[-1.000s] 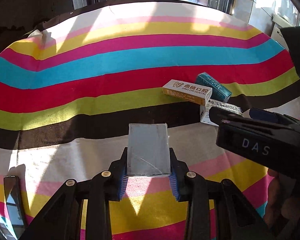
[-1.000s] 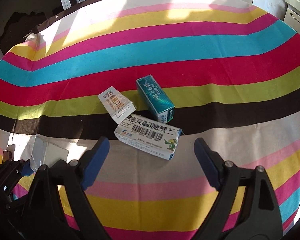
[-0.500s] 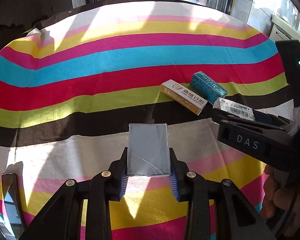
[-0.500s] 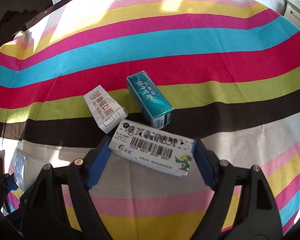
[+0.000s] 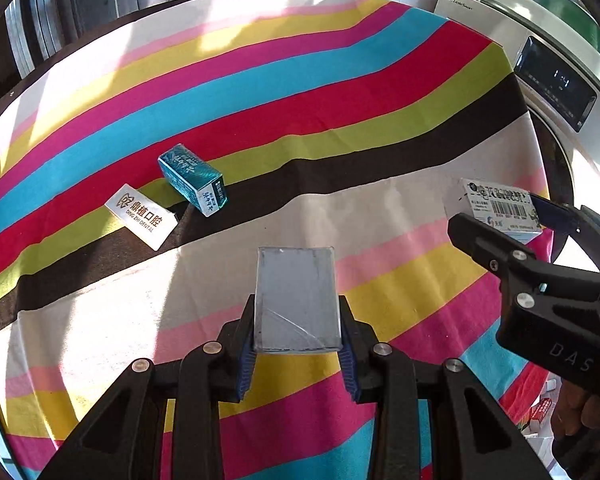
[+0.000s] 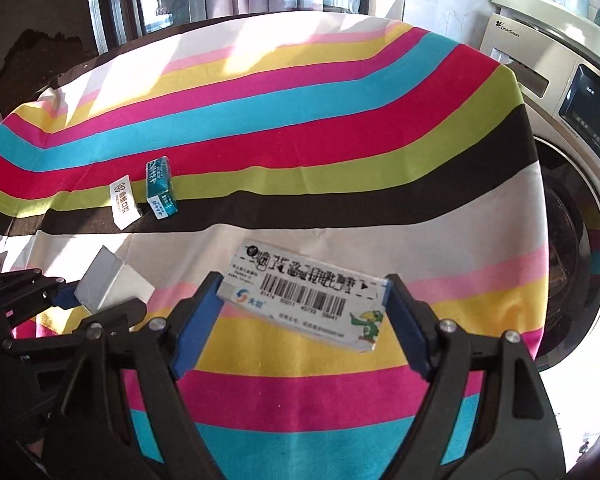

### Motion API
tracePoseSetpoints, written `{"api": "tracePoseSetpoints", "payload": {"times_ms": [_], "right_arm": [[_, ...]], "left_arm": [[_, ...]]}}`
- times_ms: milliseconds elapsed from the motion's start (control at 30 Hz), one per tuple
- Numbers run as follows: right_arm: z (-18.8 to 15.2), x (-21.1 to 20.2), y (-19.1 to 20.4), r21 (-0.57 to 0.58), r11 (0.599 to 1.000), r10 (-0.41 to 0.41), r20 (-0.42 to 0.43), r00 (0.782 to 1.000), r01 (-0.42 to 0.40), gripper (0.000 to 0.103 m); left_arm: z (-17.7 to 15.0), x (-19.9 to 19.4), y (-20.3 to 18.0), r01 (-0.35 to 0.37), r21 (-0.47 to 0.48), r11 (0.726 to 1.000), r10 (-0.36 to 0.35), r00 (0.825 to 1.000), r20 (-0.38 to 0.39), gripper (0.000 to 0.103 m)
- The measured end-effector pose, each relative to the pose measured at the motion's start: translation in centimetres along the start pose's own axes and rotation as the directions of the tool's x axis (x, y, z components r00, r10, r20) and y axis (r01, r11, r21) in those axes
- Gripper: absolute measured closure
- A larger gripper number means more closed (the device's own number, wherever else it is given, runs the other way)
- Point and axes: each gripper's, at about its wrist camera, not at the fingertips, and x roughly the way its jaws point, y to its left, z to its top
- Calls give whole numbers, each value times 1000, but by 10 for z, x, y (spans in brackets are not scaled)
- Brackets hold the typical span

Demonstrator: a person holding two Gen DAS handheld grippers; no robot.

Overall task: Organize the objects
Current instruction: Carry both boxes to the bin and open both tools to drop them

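My left gripper [image 5: 298,354] is clamped tight on the grey box [image 5: 296,300], and my right gripper [image 6: 304,320] grips the barcoded white box [image 6: 306,298] by its two ends, jaws wide, both lifted over the striped cloth [image 5: 340,100]. The teal box [image 5: 192,180] and the white dental box [image 5: 142,216] lie touching, ahead and to my left. I should carry both level, keep the pads square, and set them down neatly.

Dental box [image 5: 141,216] left of teal box [image 5: 192,179], apart, both on striped cloth [image 5: 340,92]; washing machine [image 5: 560,80] right.
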Motion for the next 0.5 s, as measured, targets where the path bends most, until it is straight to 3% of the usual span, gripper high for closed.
{"api": "tracePoseSetpoints", "payload": {"times_ms": [167,267,500], "right_arm": [[-9,-24,-35,-7,997,-81,8,997,81,21],[-21,-39,-51,3,992,-125,4,992,125,21],[-79,-73,-82,101,966,-230,-66,971,236,21]], "left_arm": [[4,-6,-31,42,22,999,-42,999,33,67],[-5,-11,-53,100,64,993,-103,994,36,67],[-46,-23,-105,236,226,945,-241,970,-4,67]]}}
